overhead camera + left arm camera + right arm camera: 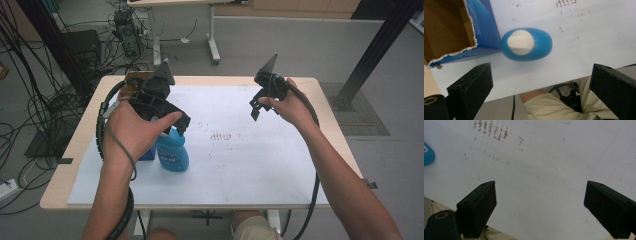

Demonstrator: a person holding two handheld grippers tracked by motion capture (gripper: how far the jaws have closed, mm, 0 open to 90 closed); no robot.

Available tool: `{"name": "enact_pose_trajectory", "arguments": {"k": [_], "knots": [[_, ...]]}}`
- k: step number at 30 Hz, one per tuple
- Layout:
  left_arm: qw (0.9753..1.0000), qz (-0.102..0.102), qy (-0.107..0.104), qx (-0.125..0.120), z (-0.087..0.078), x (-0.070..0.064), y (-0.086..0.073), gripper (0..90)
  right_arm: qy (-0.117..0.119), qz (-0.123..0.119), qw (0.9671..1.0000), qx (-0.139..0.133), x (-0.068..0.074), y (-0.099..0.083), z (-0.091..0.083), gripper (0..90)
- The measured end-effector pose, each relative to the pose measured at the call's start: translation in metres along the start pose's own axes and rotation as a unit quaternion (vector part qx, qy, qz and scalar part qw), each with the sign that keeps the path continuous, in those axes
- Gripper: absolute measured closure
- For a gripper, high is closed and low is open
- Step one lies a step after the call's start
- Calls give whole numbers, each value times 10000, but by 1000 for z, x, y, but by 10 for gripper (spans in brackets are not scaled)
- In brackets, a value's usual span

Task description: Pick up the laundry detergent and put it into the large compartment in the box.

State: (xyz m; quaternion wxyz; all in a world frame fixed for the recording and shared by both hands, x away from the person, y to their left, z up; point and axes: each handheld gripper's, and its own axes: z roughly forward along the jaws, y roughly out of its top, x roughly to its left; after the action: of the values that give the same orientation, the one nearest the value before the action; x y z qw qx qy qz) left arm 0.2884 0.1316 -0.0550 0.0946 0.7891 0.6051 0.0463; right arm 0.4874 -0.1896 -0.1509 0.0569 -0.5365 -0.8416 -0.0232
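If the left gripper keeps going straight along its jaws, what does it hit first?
Probably the white cap of the blue bottle, which stands roughly between the open jaws of the left gripper. The blue box sits just beside that line.

Both forearms are bare, and the person wears beige trousers [252, 227]. Each tool is matte black with blocky rectangular jaws, the left tool [167, 112] and right tool [260, 102] each trailing a thick black cable. Reddish scuffs mark the right tool's jaw edges.

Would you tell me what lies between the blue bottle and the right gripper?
Nothing stands there: in the high view, between the blue bottle and the right gripper lies bare white sheet, marked by small brown stains.
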Motion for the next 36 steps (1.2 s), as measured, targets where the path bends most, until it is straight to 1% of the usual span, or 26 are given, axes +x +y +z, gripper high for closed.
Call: {"name": "enact_pose_trajectory", "arguments": {"k": [2,3,4,6,7,12,14,15,18,19,20,21,22,24,25,26,27,28,29,30,31,32,33,34,35,36], "knots": [[9997,236,39,-42,-4,-3,0,51,-10,5,10000,3,1,0,0,109],[9997,236,39,-42,-4,-3,0,51,-6,8,10000,5,1,0,0,109],[9993,363,32,-57,-6,-3,1,50,-5,-6,10000,-4,1,0,0,109],[9991,424,3,-74,-7,-3,1,50,-19,0,10000,14,2,1,0,109],[9984,558,49,-89,-9,-5,2,50,-22,-4,10000,22,3,1,1,109],[9963,837,75,-159,-14,-6,6,49,-42,18,10000,47,5,1,1,109],[9961,865,82,-161,-14,-5,6,49,-43,32,10000,50,4,1,1,109],[9948,987,113,-207,-16,-6,7,49,-41,40,10000,46,4,1,1,109],[9934,1120,114,-202,-18,-6,9,49,-38,64,10000,34,2,-1,0,109],[9920,1243,150,-188,-19,-8,10,49,-38,64,10000,34,2,-1,0,109],[9888,1477,165,-165,-21,-9,13,48,-26,88,10000,37,0,-2,-1,109],[9888,1477,165,-165,-21,-9,13,48,-26,88,10000,37,0,-2,-1,109],[9873,1571,162,-151,-22,-9,14,48,-13,92,10000,35,-1,-2,-1,109],[9830,1824,161,-130,-24,-9,16,49,-9,100,9999,25,-1,-3,-2,109],[9762,2146,297,-118,-25,-12,17,48,3,108,9999,24,-2,-3,-2,108],[9762,2146,297,-118,-25,-12,17,48,25,98,9999,25,-2,-2,-2,108],[9711,2358,355,-87,-27,-13,20,48,34,108,9999,23,-2,-2,-2,108],[9711,2358,355,-87,-27,-13,20,50,34,108,9999,23,-2,-2,-2,108],[9667,2518,432,-117,-29,-13,20,49,24,88,10000,10,0,-2,-2,108],[9667,2518,432,-117,-29,-13,20,47,24,88,10000,10,0,-2,-2,108],[9631,2652,441,-128,-30,-10,22,47,37,101,9999,5,0,-2,-2,108],[9606,2732,504,-126,-31,-10,23,47,33,88,10000,4,-1,-2,-2,108],[9606,2732,504,-126,-31,-10,23,46,33,88,10000,4,-1,-2,-2,108],[9581,2818,503,-93,-31,-7,25,46,33,109,9999,6,-2,-2,-2,108],[9539,2953,538,-42,-31,-5,29,48,34,135,9999,17,-2,-2,-2,107],[9479,3114,669,-44,-31,-6,29,48,38,132,9999,18,-3,-3,-2,107]]}}
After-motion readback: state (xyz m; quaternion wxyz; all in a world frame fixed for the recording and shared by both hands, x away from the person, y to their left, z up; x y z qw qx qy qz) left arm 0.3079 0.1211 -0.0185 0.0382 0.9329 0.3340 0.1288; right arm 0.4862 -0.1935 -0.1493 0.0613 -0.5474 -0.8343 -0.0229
